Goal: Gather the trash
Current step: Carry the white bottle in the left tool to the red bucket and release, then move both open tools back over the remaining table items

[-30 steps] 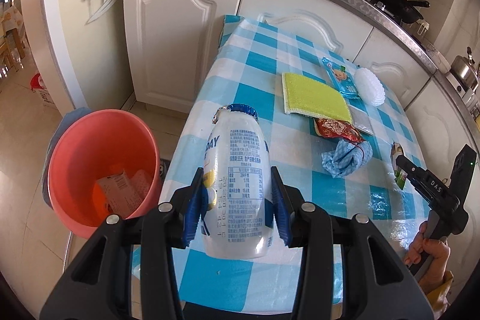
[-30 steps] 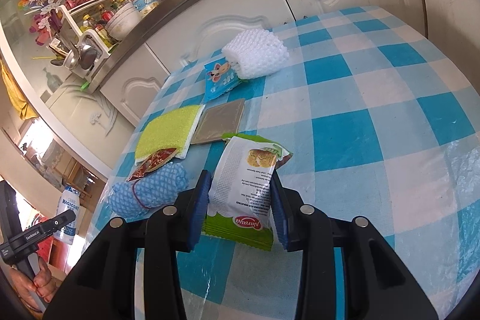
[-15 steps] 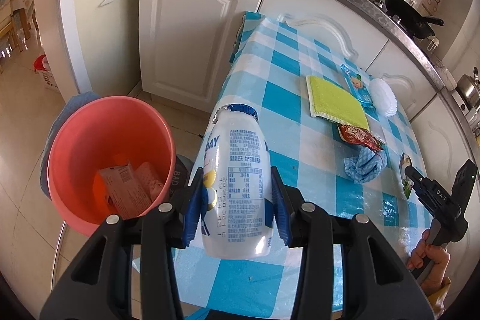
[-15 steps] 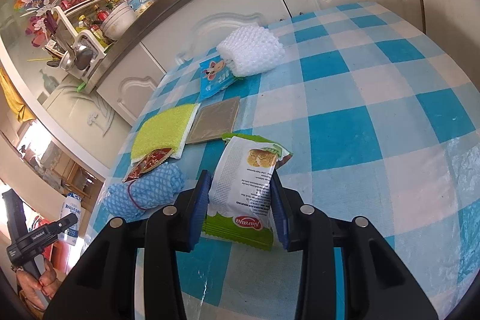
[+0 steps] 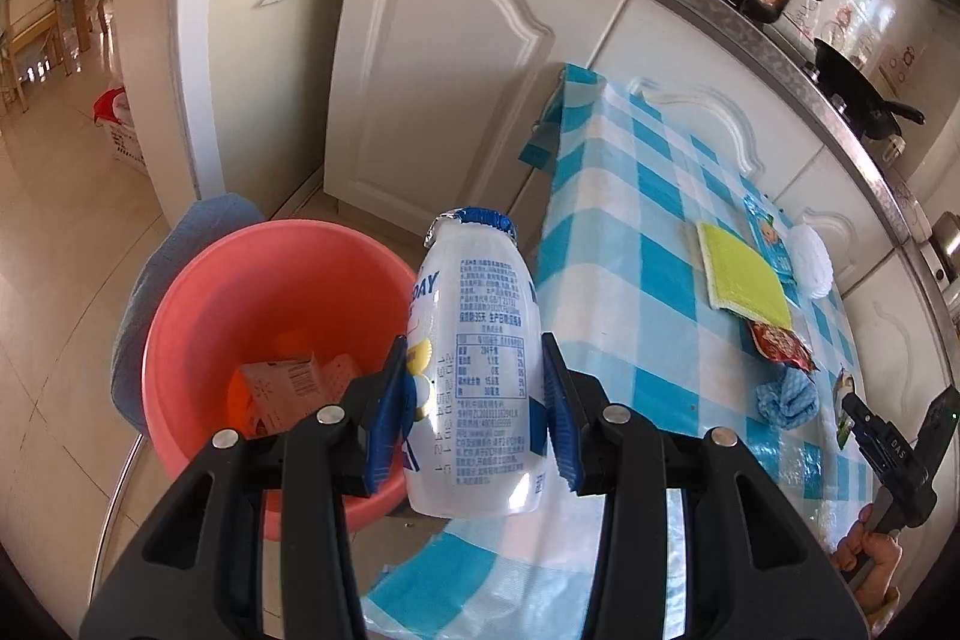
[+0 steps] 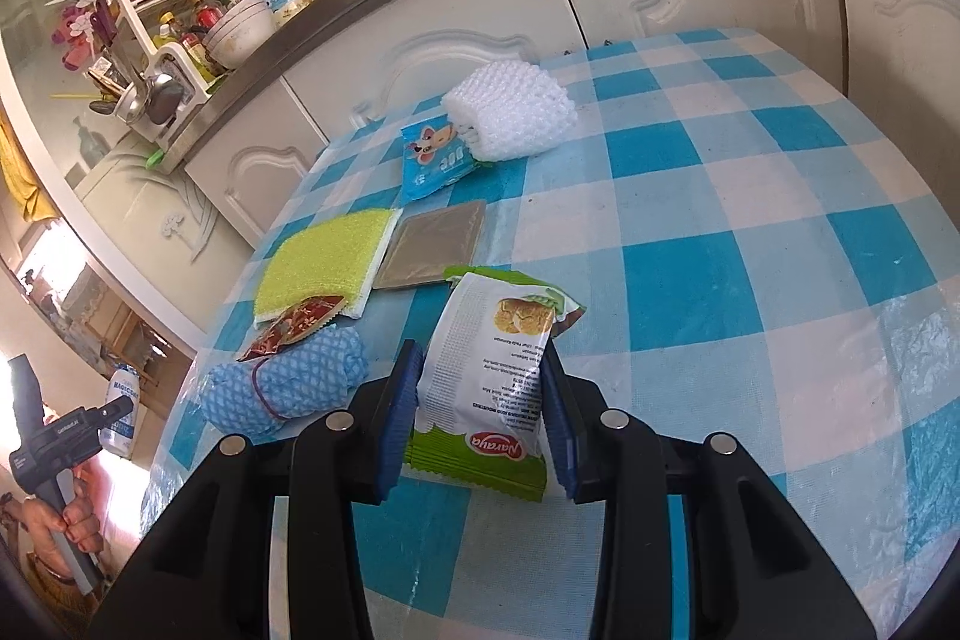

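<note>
The left gripper (image 5: 474, 424) pinches a white bottle (image 5: 474, 370) upright, cap away from the camera, just beside the bucket (image 5: 198, 292) rim, off the table (image 5: 630, 280) edge. The right gripper (image 6: 480, 418) pinches a wrapper (image 6: 492, 370) lengthwise, on the table right of the bucket

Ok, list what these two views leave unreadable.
- Left wrist view: the pink bucket holds cartons, but the left gripper and the bottle cover its near side.
- Right wrist view: the snack packet's lower end sits behind the jaws of the right gripper.
- Both views: bottle and packet small print is too fine.
</note>
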The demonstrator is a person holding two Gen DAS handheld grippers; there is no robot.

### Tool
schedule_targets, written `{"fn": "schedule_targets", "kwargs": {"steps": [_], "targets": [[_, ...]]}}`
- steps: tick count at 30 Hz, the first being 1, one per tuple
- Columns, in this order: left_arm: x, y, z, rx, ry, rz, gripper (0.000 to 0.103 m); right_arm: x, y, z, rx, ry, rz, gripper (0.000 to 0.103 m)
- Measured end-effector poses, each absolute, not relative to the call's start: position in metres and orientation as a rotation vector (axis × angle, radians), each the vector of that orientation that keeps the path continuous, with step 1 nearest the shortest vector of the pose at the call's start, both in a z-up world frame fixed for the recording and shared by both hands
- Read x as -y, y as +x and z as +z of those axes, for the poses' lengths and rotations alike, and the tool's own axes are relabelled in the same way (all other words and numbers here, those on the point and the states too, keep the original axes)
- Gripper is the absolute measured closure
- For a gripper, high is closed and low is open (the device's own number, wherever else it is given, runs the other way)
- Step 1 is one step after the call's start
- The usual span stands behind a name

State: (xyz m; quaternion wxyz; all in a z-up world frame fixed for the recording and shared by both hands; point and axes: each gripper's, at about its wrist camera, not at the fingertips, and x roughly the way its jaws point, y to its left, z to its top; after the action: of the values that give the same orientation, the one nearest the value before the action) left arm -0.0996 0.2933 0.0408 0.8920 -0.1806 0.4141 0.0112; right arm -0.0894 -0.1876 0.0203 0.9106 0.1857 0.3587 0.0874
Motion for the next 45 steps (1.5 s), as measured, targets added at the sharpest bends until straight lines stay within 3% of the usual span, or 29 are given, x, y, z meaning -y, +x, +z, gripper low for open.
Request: {"fn": "schedule_targets", "kwargs": {"steps": [12, 22, 28, 30, 34, 36, 41, 45], "targets": [[-0.368, -0.102, 0.000, -0.896, -0.506, 0.138, 0.060, -0.016, -0.043, 0.099, -0.778, 0.129, 0.647, 0.063], [-0.380, -0.095, -0.031, -0.936, -0.522, 0.160, 0.059, -0.181, -0.011, 0.057, -1.035, 0.071, 0.905, 0.063], [-0.388, -0.093, -0.043, -0.949, -0.506, 0.196, 0.040, -0.221, 0.007, 0.024, -1.149, 0.052, 0.904, 0.061], [-0.391, -0.095, -0.043, -0.946, -0.501, 0.210, 0.036, -0.227, 0.010, 0.020, -1.167, 0.071, 0.905, 0.050], [-0.395, -0.097, -0.037, -0.924, -0.474, 0.231, 0.026, -0.224, 0.010, 0.026, -1.141, 0.087, 0.894, 0.040], [-0.396, -0.101, -0.031, -0.899, -0.458, 0.242, 0.024, -0.216, 0.010, 0.033, -1.118, 0.106, 0.876, 0.028], [-0.388, -0.102, -0.017, -0.849, -0.379, 0.259, 0.018, -0.181, -0.002, 0.056, -1.003, 0.108, 0.803, 0.018], [-0.376, -0.100, -0.006, -0.808, -0.306, 0.244, 0.018, -0.139, -0.014, 0.076, -0.907, 0.101, 0.720, 0.016]]}}
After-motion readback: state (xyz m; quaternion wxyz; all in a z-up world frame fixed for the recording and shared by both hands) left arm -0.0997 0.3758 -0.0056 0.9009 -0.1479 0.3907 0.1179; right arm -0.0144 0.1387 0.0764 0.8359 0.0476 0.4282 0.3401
